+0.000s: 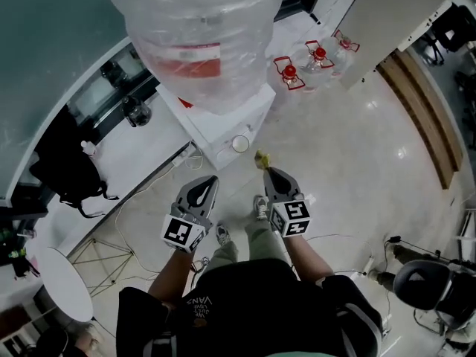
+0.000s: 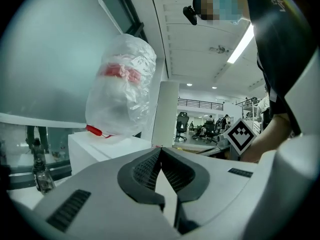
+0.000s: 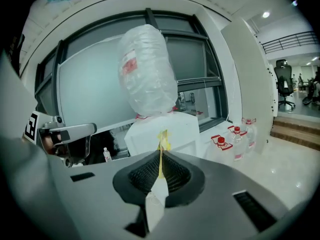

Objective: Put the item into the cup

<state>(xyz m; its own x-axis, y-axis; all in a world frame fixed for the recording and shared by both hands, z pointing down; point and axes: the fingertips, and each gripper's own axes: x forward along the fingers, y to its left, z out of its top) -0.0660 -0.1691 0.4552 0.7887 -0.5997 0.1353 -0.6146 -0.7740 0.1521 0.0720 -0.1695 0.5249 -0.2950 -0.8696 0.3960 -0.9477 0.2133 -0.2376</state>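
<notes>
- Yellow item was pinched between the closed jaws of the right gripper, near the cup but apart from it.
- The cup stood at the front edge of the white water dispenser, below the plastic-wrapped bottle.
- Open glossy floor lay to the right.
- The item's thin long body stuck out past the jaw tips, toward the dispenser.
- The left gripper had its jaws together on nothing.
</notes>
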